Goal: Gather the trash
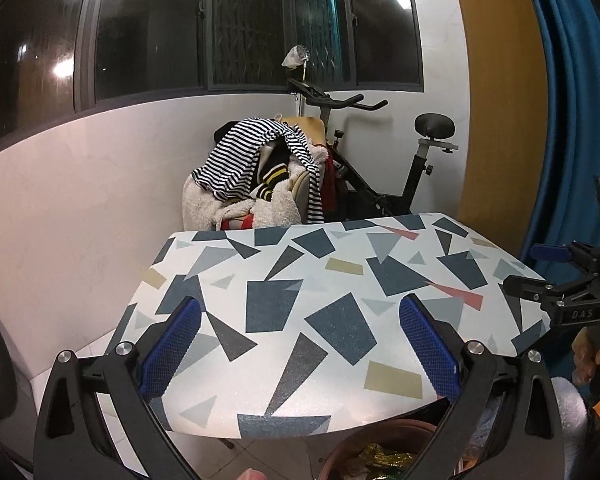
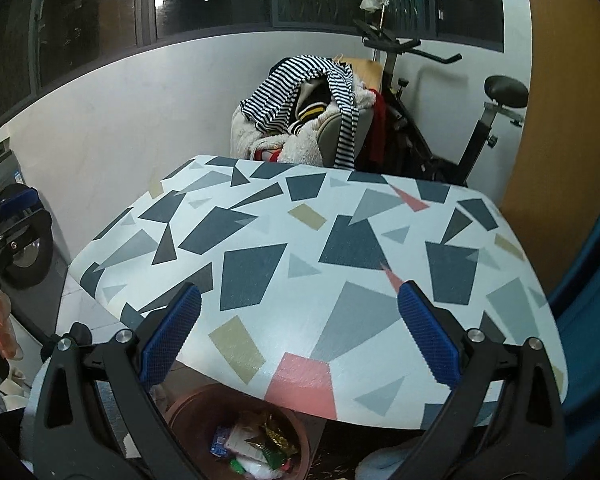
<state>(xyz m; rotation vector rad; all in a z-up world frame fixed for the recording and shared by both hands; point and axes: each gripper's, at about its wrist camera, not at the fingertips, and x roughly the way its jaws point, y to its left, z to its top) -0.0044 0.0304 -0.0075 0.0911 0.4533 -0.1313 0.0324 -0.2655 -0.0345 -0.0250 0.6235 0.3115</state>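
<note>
A brown round trash bin (image 2: 300,432) stands on the floor under the near edge of the patterned table (image 2: 340,240). It holds several wrappers and packets (image 2: 260,448). The bin rim also shows in the left wrist view (image 1: 380,432), with gold foil trash (image 1: 384,454) inside. My left gripper (image 1: 300,348) is open and empty above the table's near edge. My right gripper (image 2: 300,340) is open and empty above the table's near edge and the bin. The right gripper also shows at the right in the left wrist view (image 1: 568,280). No trash shows on the tabletop.
A chair piled with clothes (image 2: 312,112) and an exercise bike (image 2: 452,120) stand behind the table. A white wall runs along the left. A blue curtain (image 1: 572,100) hangs at the right. A washing machine (image 2: 28,248) stands at the left.
</note>
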